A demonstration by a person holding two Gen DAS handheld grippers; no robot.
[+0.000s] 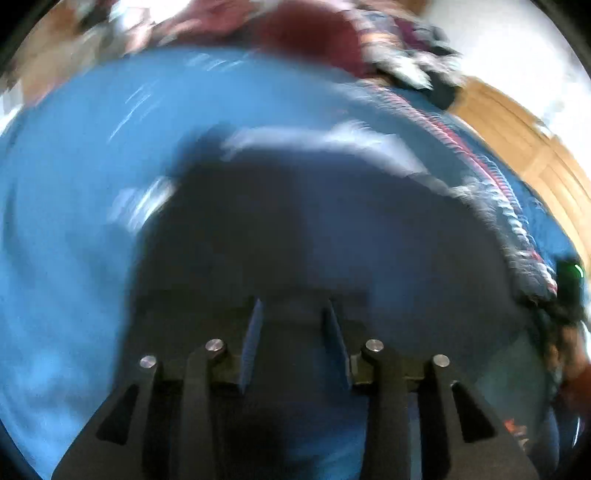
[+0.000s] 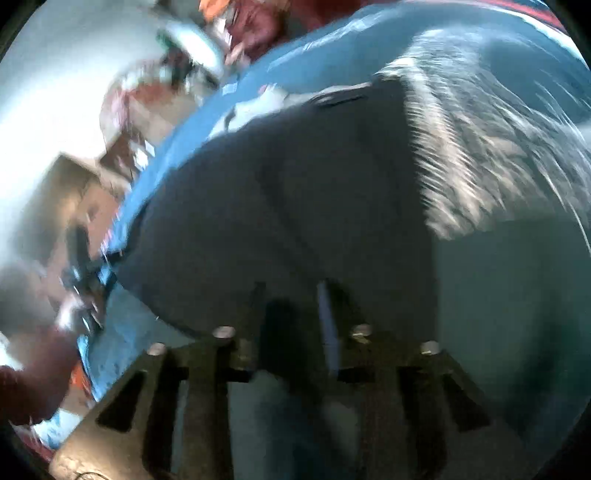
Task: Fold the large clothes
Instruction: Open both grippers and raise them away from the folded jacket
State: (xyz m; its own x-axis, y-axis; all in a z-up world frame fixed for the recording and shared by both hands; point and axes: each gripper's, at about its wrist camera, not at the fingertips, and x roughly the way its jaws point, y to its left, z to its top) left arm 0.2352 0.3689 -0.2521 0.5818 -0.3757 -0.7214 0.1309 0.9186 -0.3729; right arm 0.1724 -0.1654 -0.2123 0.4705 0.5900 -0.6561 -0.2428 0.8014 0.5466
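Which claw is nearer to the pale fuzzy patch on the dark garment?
Right, probably. The pale fuzzy patch looms ahead-right of the right claw; from the left claw it is only a thin blurred band beyond the dark garment.

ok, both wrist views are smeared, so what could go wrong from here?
1. The left gripper looks open over the dark garment; closing at this speed may miss the edge.
2. The right gripper may pinch the blue sheet along with the garment.
3. Clutter lies close behind and could snag.
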